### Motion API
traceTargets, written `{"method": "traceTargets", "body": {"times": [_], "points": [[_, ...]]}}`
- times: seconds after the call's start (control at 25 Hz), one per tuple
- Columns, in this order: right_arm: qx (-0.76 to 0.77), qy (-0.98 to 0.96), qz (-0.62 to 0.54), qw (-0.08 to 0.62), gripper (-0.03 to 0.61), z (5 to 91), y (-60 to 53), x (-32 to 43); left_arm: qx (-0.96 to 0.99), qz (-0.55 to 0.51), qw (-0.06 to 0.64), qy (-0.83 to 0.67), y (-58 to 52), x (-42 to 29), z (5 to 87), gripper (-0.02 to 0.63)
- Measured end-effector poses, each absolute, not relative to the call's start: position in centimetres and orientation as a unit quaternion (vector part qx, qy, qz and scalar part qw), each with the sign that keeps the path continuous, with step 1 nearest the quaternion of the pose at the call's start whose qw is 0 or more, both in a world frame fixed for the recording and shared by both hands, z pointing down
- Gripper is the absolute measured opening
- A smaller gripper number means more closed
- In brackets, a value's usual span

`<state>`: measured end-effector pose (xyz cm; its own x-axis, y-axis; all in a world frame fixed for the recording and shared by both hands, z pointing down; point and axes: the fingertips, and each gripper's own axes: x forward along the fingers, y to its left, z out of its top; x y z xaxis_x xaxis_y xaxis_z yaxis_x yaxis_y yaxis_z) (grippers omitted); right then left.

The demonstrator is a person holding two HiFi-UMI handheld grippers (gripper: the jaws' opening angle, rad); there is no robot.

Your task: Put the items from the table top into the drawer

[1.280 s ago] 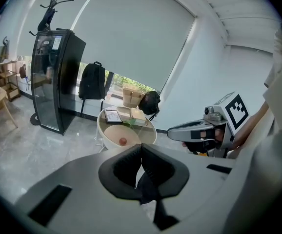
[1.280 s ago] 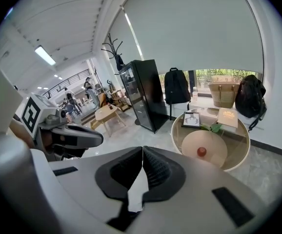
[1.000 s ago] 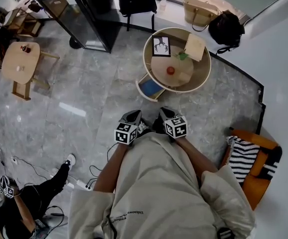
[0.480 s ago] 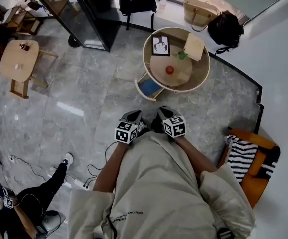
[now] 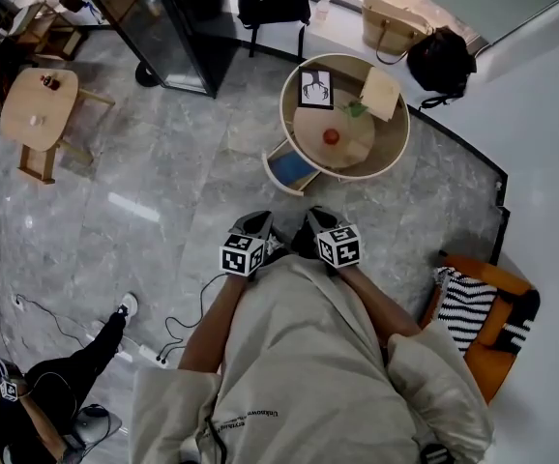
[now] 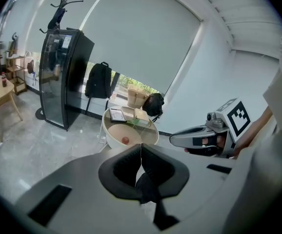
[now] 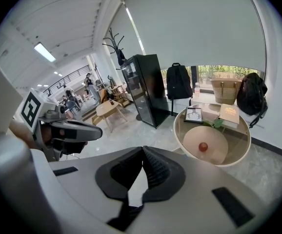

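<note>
Closest in, the person is holding both tools tucked against the body, side by side and pointing down and forward. The left tongs (image 6: 140, 147) are sitting with their pads pressed together and nothing between them. The right tongs (image 7: 142, 150) are showing the same in their own view: tips meeting, nothing held.

Beyond the tips, bare grey floor (image 5: 183, 182) is lying between the person and the furniture, so neither tool is near anything it could pick up.

Further out, the open drawer (image 5: 292, 170) is showing its blue inside, sticking out from the near left side of the round worktop (image 5: 396, 153), toward the person. It is lying roughly ahead of the left tongs.

On the worktop, the red ball (image 5: 331, 136) is resting on the inner disc, almost straight ahead of the right tongs and a little closer to them than to the left pair. Being round, it is offering no long axis to line up with. Behind it, a green sprig (image 5: 355, 108) is lying between a black-and-white picture card (image 5: 315, 88) on the far left and a tan book (image 5: 379, 92) on the far right, tilted on the rim.

I judge that the next move is calling for a walk forward, with the right tongs better placed for the ball and the drawer just down-left of it.
</note>
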<state>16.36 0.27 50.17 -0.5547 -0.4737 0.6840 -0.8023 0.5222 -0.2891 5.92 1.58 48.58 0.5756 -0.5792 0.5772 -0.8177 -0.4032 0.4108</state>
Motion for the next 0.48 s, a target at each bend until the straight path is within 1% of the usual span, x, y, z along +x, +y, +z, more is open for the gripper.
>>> {"method": "traceTargets", "body": {"times": [0.48], "points": [[0.403,-0.823,0.297,0.269,0.034,49.66,-0.16,16.47,0.820,0.180,0.348,-0.417,2.33,6.02,48.88,0.023]]}}
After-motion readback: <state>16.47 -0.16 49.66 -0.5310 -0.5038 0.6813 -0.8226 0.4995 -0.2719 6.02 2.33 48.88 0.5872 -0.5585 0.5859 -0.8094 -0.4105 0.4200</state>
